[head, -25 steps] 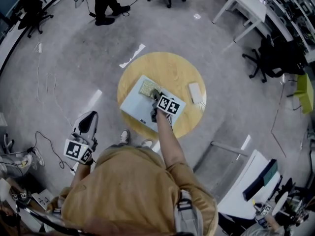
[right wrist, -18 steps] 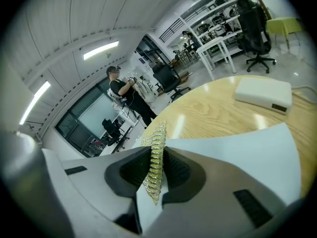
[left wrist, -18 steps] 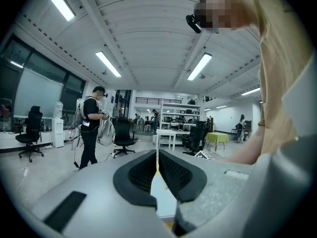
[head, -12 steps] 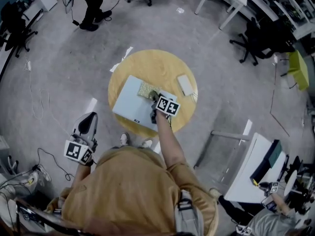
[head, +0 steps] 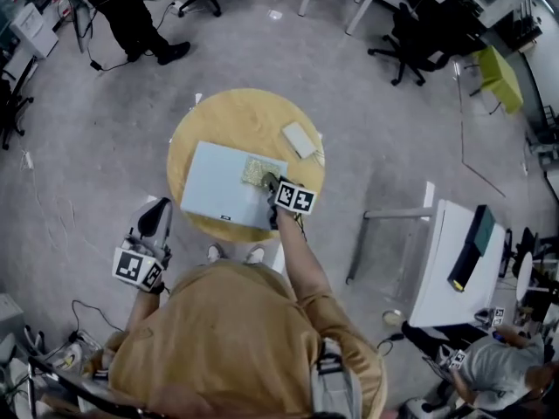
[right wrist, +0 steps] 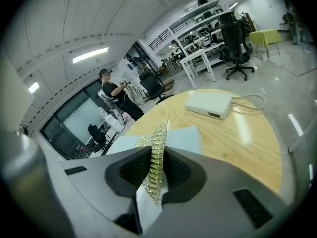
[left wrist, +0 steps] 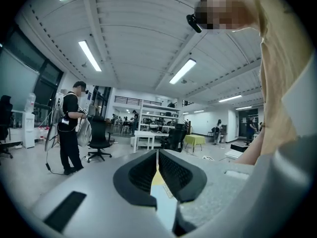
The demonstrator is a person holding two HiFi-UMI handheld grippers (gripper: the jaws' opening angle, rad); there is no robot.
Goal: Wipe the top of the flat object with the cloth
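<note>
Bench (head: 253,116) centre-frame: your right tongs (head: 269,182) pinch the cloth (head: 258,171); drag it flat leftward over the panel (head: 214,190). Left tongs (left wrist: 157,157) pressed together.

You wear a tan short-sleeved shirt (head: 236,339) and white shoes (head: 214,252), with a grey strap (head: 325,367) at your right shoulder. Your left gripper (left wrist: 157,155) and right gripper (right wrist: 157,150) are grey with black ribbed pads (left wrist: 138,175), each carrying a cube (head: 295,198) with black-and-white square markers.

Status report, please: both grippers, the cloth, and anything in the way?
Right gripper shut on yellow cloth, on flat object, right side. Left gripper shut, empty, off table. White box apart, not blocking.
</note>
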